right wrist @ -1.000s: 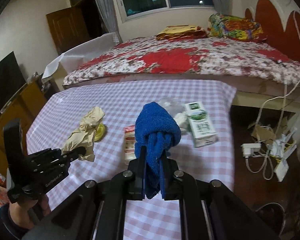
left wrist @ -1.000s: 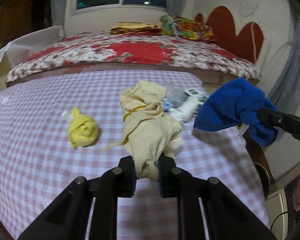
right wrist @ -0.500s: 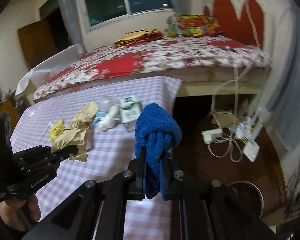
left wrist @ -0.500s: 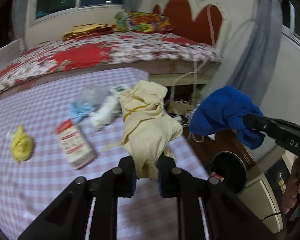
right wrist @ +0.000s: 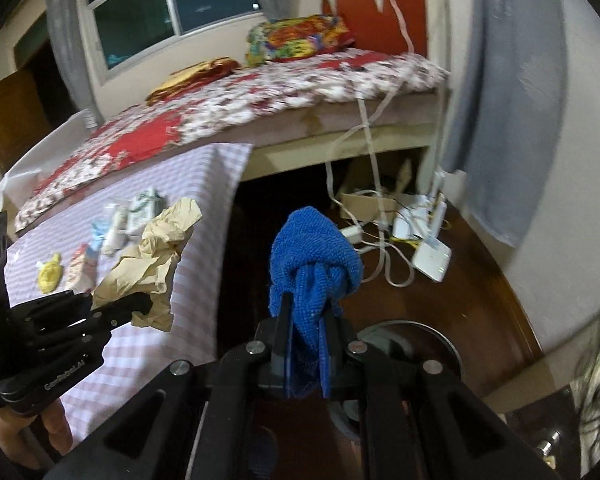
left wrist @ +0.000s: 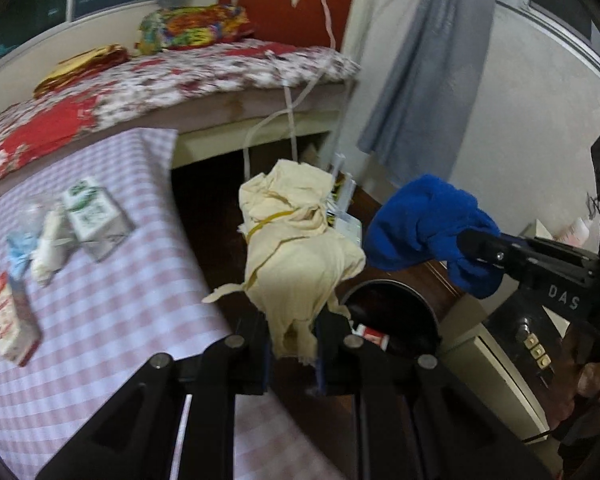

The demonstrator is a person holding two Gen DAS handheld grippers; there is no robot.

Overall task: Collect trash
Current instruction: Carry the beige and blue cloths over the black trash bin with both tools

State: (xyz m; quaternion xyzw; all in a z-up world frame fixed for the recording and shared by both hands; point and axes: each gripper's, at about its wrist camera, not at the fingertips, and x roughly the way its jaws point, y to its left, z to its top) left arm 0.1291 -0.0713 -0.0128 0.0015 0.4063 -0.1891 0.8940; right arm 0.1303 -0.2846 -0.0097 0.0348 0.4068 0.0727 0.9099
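Note:
My left gripper (left wrist: 292, 340) is shut on a crumpled cream cloth (left wrist: 296, 240) and holds it past the table's right edge, just left of a round dark trash bin (left wrist: 392, 320) on the floor. My right gripper (right wrist: 306, 328) is shut on a blue towel (right wrist: 314, 256), held above the same bin (right wrist: 412, 340). The blue towel (left wrist: 424, 224) and the right gripper (left wrist: 472, 246) also show in the left wrist view. The left gripper (right wrist: 142, 304) with the cream cloth (right wrist: 156, 256) shows in the right wrist view.
On the pink checked table (left wrist: 100, 280) lie a green-white carton (left wrist: 94, 212), a red-white packet (left wrist: 10, 320), a white wad with blue plastic (left wrist: 40, 244) and a yellow wad (right wrist: 50, 274). Cables and white boxes (right wrist: 420, 236) litter the floor by the bed (right wrist: 260, 92).
Both grippers swung right, off the table, carrying the cream cloth and the blue towel out over the floor bin. The table items have slid to the left of both views.

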